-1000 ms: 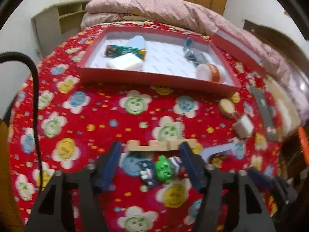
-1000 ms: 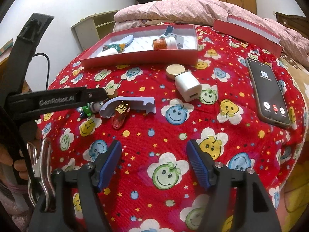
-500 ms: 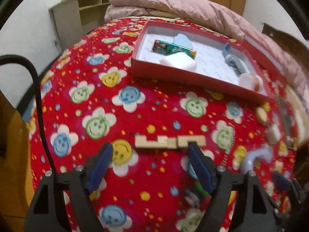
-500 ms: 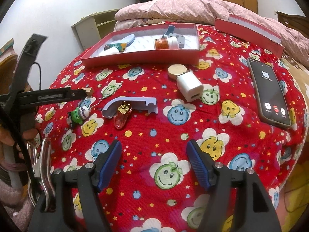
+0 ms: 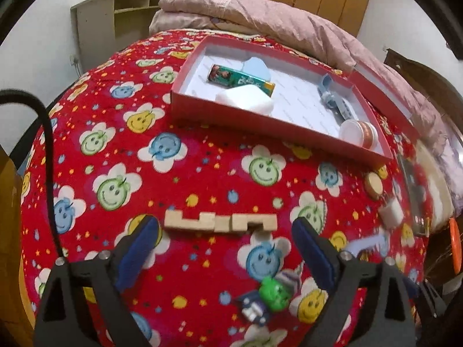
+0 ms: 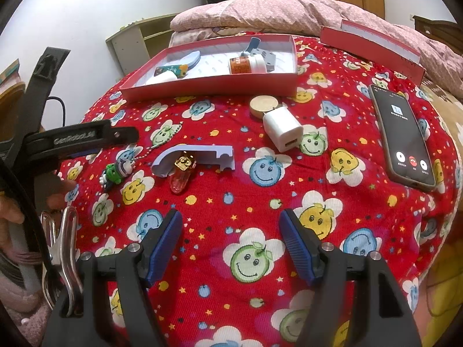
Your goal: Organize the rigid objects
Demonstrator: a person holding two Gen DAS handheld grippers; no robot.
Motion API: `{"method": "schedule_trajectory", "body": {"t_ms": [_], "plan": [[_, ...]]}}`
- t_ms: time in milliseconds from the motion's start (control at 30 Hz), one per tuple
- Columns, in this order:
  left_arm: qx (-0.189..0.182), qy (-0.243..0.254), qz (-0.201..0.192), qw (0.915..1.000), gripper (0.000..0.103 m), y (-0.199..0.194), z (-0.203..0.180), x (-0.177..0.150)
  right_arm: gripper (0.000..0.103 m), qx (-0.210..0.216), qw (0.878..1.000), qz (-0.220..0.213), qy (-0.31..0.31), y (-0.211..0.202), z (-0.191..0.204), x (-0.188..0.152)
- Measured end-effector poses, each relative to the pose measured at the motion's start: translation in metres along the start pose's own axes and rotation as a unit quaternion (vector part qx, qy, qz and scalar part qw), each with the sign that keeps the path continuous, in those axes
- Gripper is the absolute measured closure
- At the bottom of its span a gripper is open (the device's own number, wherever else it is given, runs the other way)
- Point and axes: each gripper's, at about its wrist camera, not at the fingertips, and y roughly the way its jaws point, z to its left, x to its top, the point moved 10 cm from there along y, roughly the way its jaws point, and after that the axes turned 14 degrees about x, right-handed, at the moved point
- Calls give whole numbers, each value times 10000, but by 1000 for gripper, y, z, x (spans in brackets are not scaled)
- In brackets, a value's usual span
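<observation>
A notched wooden block (image 5: 220, 222) lies on the red smiley bedspread, just ahead of my open, empty left gripper (image 5: 225, 241). A green toy figure keychain (image 5: 273, 292) lies between its fingers, nearer the right one; it also shows in the right wrist view (image 6: 115, 170). The red box (image 5: 277, 128) beyond holds a green pack, white case, blue items and a jar. My right gripper (image 6: 231, 238) is open and empty over bare cloth. Ahead of it lie a lilac holder (image 6: 196, 157), a red clip (image 6: 181, 180), a white charger (image 6: 282, 129) and a wooden disc (image 6: 264, 105).
A phone (image 6: 403, 141) with a lit screen lies at the right. The red box lid (image 6: 373, 49) lies at the back right by a pink quilt (image 6: 289, 14). The left gripper's body (image 6: 72, 141) crosses the right wrist view at left. A shelf (image 5: 115, 26) stands by the wall.
My left gripper swung left over the wooden block, then drew back and to the right; the green toy is between its fingers again. The right gripper has stayed still.
</observation>
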Motion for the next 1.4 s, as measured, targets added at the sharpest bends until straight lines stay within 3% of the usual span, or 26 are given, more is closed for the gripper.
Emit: {"method": "schedule_trajectory", "body": {"t_ms": [300, 367, 433, 700, 867, 1000, 1400], "plan": [[373, 434, -311, 9979, 8, 5, -3, -3, 31, 2, 10000, -2, -59, -1, 1, 0], [420, 449, -372, 9974, 18, 4, -1, -2, 31, -16, 9999, -22, -135, -2, 4, 2], [394, 471, -403, 9973, 22, 2, 1, -1, 31, -32, 9998, -46, -208, -3, 9, 6], [105, 378, -258, 9989, 23, -7, 23, -4, 31, 26, 9997, -2, -232, 6, 22, 20], [90, 325, -259, 9991, 23, -12, 41, -3, 19, 140, 9998, 62, -121, 21, 24, 30], [99, 241, -192, 9995, 23, -11, 47, -5, 18, 210, 9996, 207, 5, 37, 23, 36], [63, 222, -177, 9996, 23, -11, 46, -6, 21, -207, 9986, 308, -370, 52, 26, 46]]}}
